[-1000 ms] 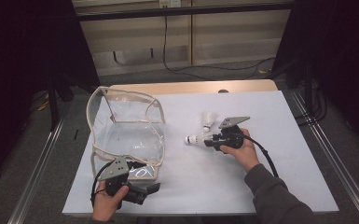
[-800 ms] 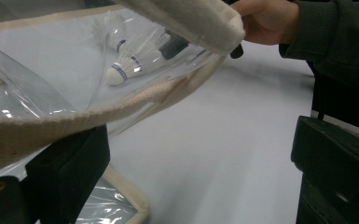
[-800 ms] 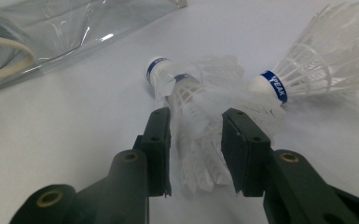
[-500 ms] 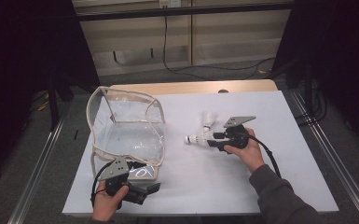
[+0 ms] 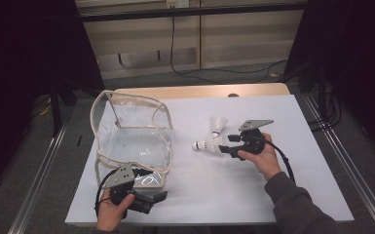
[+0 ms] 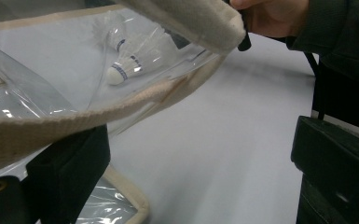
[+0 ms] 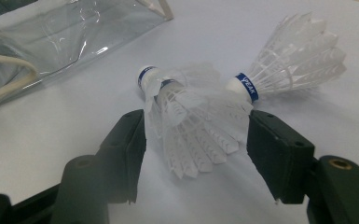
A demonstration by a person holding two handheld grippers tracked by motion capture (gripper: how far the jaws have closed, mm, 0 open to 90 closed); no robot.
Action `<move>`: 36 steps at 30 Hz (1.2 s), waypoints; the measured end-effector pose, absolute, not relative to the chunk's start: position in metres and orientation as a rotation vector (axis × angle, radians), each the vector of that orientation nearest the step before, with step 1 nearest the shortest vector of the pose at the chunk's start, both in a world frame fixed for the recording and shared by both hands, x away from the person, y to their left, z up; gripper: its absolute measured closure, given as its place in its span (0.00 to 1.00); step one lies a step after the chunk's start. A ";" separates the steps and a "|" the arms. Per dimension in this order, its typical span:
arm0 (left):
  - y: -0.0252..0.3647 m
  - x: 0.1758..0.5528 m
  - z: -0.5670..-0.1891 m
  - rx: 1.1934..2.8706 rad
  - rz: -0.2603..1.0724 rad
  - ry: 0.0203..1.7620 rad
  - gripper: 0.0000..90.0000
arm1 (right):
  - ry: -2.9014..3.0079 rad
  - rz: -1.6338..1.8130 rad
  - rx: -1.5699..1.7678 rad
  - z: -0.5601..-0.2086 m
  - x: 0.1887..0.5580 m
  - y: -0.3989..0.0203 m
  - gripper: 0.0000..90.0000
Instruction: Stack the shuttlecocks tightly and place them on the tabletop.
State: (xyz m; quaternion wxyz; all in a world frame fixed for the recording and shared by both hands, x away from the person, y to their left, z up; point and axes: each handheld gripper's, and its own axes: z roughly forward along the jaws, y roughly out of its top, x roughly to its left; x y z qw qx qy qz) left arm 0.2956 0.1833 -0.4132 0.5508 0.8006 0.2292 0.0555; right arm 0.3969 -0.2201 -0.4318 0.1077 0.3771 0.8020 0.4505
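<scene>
Shuttlecocks (image 7: 186, 126), nested pair, lying on white table (image 5: 234, 195) beside a third shuttlecock (image 7: 298, 60), right of clear bag (image 5: 136, 141). Right gripper (image 7: 196, 144): jaws have just been opening, feather skirt between them, pads not pressing. Left gripper (image 5: 148, 201): jaws apart, one under the bag's rim, holding nothing pinched. Advice: close gently on the skirt, lift level, carry to the bag mouth.
</scene>
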 end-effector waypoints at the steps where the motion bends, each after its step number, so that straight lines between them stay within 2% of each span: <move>1: 0.183 0.296 -0.413 1.895 0.131 0.542 0.05 | 2.358 1.325 1.111 -0.431 0.397 -0.221 0.39; 20: 0.183 0.295 -0.413 1.893 0.132 0.543 0.05 | 2.294 1.315 1.187 -0.427 0.408 -0.229 0.19; 36: 0.183 0.296 -0.413 1.894 0.130 0.541 0.05 | 2.252 1.304 1.222 -0.418 0.419 -0.228 0.15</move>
